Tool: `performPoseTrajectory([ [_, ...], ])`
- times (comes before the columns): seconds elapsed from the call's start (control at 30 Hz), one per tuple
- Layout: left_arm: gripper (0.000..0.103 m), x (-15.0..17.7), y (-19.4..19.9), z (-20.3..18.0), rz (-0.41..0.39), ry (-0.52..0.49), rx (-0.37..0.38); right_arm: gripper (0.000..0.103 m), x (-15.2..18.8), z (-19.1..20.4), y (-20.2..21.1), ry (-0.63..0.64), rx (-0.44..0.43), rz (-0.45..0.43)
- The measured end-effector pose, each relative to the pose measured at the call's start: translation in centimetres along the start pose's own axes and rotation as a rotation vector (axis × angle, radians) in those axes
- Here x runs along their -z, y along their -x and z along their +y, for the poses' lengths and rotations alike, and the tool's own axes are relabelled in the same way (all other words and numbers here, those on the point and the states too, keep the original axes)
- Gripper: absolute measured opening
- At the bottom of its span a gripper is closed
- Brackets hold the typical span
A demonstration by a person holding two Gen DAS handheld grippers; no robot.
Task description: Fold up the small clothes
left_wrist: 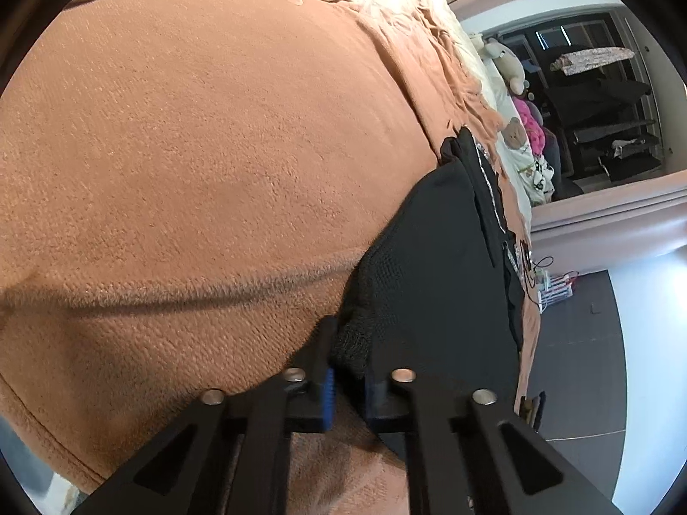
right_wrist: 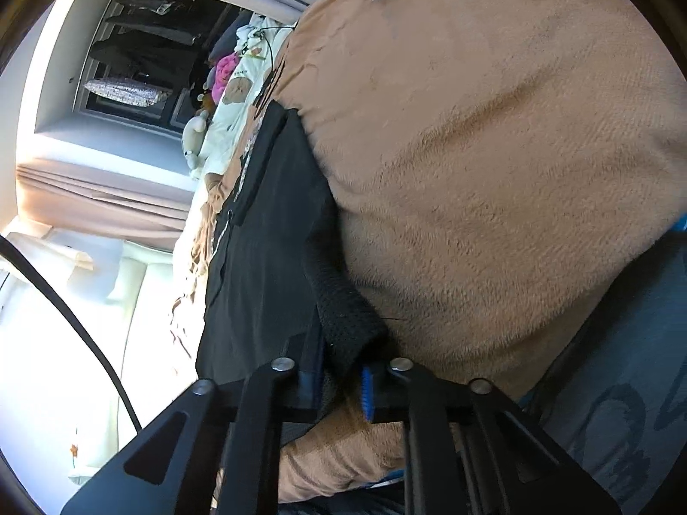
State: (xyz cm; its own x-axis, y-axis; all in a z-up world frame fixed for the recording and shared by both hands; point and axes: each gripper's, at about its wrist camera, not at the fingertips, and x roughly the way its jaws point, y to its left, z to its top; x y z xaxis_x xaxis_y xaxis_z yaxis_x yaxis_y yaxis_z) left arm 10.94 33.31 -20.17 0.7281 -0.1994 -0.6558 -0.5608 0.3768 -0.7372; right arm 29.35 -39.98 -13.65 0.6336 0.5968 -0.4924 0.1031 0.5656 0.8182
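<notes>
We have both tongs clamped: left tongs (left_wrist: 348,380) and right tongs (right_wrist: 341,380) each pinch the black garment (left_wrist: 433,266), lower centre, lying on the tan blanket (left_wrist: 206,163).

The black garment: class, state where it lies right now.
The black garment lies on the orange blanket, lower right in the left wrist view, its near corners pinched by the left gripper and right gripper.
</notes>
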Motion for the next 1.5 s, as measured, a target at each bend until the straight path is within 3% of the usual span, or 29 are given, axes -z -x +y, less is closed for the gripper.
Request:
performPoseTrajectory([
  [0.13,0.004,0.1,1.4,0.1,-0.034,0.022,0.071,0.001,0.6,1.9,0.7,0.047,-0.001,-0.011],
  [0.33,0.003,0.0,4.4,-1.8,-0.091,-0.011,0.104,0.000,0.6,3.7,1.6,0.088,-0.047,-0.031],
  [0.73,0.003,2.7,12.5,-4.2,-0.198,-0.010,0.198,0.000,0.9,7.4,8.1,0.170,-0.153,-0.090],
  [0.97,0.003,5.3,17.4,-3.8,-0.243,-0.003,0.234,0.000,1.8,7.2,11.1,0.187,-0.180,-0.080],
  [1.5,0.003,10.1,28.0,-8.1,-0.373,-0.092,0.377,0.000,1.8,6.4,17.9,0.219,-0.273,-0.123],
])
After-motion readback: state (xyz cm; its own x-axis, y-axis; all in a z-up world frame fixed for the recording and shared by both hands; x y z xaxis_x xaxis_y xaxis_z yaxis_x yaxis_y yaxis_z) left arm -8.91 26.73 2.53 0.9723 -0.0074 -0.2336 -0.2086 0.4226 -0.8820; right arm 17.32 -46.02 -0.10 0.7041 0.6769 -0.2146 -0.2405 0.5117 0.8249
